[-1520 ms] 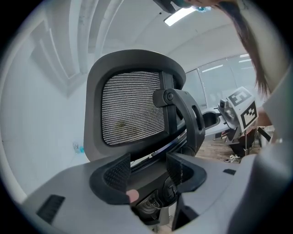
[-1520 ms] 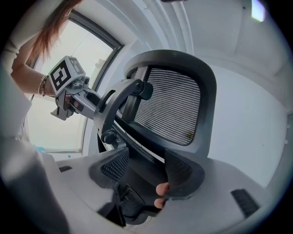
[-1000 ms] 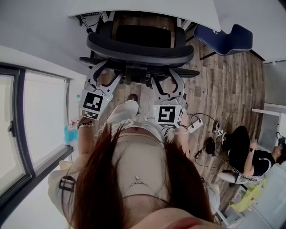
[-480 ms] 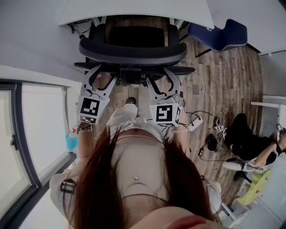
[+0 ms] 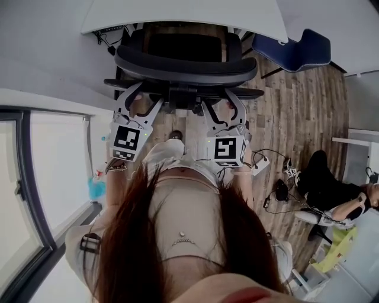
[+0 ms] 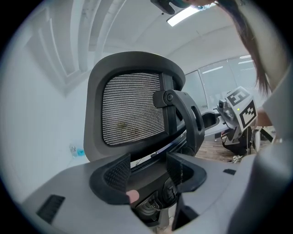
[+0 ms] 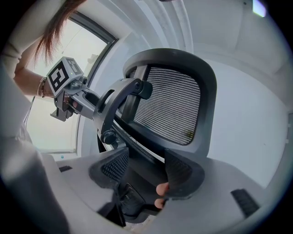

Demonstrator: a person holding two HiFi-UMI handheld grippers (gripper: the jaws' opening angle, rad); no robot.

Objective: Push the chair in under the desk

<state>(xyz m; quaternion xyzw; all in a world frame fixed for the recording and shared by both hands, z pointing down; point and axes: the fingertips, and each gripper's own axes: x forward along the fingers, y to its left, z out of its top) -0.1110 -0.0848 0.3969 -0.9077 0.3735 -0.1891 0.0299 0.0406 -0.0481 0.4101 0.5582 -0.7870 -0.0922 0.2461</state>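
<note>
pushing looks midway in the head view: the chair sits seat-first partly under the desk, its back broadside to the desk edge, with the left gripper and right gripper at it. the left gripper view shows jaws apart astride the back's frame, unclamped. the right gripper view shows the same, so next probably comes an even, straight shove.

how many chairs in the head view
2: the black mesh chair at the desk, and a blue chair upper right. The seated person at right may hide a third.
</note>
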